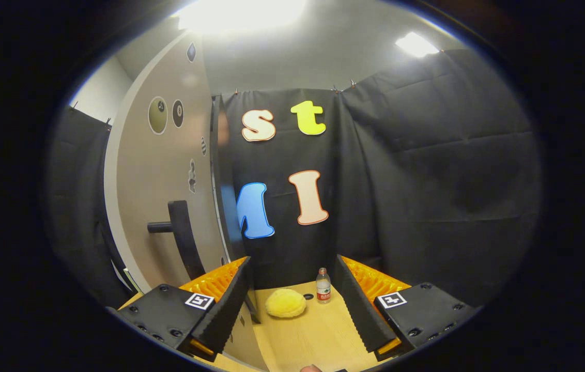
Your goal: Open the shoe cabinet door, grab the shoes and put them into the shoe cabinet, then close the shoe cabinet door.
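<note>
A fluffy yellow shoe (285,303) lies on the light wooden table (318,336), beyond my fingers and in line with the gap between them. My gripper (292,261) is open, with nothing between its fingers. Left of the left finger stands the shoe cabinet's beige door (163,170), tall, with round stickers on it. Its black handle (181,235) juts out just beyond the left finger. I cannot tell whether the door is open or closed.
A small clear water bottle (323,285) stands upright on the table just right of the shoe, near the right finger. A small dark spot (308,296) lies between shoe and bottle. Black cloth walls close the back and right.
</note>
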`<state>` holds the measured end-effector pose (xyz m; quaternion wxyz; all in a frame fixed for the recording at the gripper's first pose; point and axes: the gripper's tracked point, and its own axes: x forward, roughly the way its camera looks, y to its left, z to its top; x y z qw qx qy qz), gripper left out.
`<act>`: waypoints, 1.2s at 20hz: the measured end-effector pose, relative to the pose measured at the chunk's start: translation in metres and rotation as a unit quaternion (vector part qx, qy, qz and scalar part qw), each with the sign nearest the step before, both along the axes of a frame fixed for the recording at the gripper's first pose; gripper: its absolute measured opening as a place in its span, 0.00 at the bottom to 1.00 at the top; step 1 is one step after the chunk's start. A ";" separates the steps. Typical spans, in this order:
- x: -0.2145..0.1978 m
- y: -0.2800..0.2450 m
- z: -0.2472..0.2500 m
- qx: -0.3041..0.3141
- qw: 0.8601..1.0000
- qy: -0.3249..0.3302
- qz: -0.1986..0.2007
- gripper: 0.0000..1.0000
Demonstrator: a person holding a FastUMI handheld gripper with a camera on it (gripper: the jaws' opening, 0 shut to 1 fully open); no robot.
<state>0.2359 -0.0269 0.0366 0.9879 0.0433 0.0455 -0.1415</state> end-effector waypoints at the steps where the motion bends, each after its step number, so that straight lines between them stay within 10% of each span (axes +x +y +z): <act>1: -0.004 0.002 0.004 -0.012 1.000 -0.002 -0.002 0.97; 24: 0.016 0.150 0.002 -0.018 0.995 0.014 0.099 0.96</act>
